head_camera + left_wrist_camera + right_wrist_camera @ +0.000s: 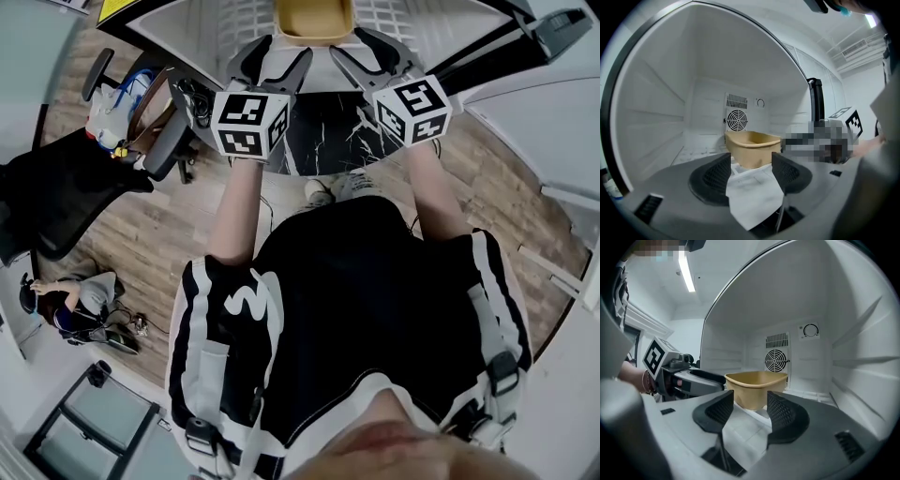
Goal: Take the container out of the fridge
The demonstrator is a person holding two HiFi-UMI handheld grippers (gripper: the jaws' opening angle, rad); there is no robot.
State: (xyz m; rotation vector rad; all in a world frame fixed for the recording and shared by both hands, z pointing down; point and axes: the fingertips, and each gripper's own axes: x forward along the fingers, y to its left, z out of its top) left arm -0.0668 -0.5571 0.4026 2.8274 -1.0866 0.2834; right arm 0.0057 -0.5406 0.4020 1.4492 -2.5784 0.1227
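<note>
A tan plastic container (314, 19) stands on the white shelf inside the open fridge (656, 117), in front of the round fan grille. In both gripper views the container (752, 146) (757, 386) lies just beyond the jaws, not touched. My left gripper (751, 172) is open, nothing between its pads, pointing at the container's near left side. My right gripper (750, 409) is open too, aimed at the container's near right side. In the head view the left gripper (277, 70) and right gripper (366, 61) flank the container from the front.
The fridge walls (858, 343) close in on both sides and above. A black office chair (164, 122) with a bag stands at the left on the wooden floor. A seated person (70, 305) is at the lower left. A dark marbled mat (323, 141) lies under the grippers.
</note>
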